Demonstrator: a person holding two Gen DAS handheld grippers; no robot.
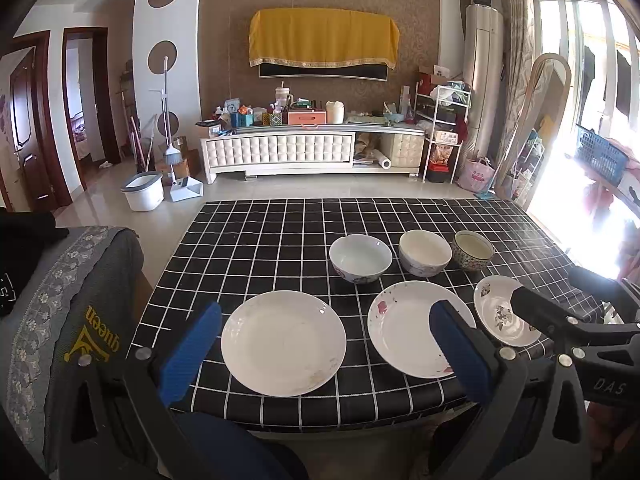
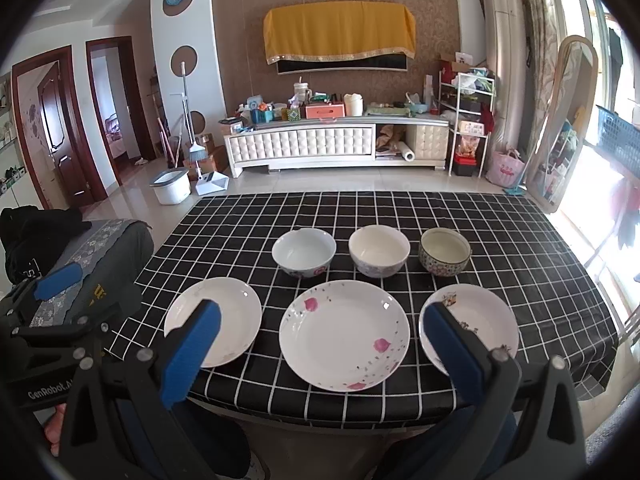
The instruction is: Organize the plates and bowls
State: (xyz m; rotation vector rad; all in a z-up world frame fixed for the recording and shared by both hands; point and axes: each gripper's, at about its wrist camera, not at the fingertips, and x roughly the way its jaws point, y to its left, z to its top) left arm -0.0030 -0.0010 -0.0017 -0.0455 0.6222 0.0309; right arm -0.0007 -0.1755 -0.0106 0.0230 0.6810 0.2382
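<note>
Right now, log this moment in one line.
left hand-held gripper open, empty | right hand-held gripper open, empty | plates unstacked | bowls unstacked

Both wrist views face forward – sharing the table [image 1: 248, 240] from its near edge.

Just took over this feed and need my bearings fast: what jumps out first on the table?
Two neat rows on the black checked tablecloth: three bowls at the back, three plates in front near the table edge. The middle plate, with pink flowers, is the largest; the right bowl is the only patterned one. Both claws, left and right, hang open over the near edge, holding nothing.
</note>
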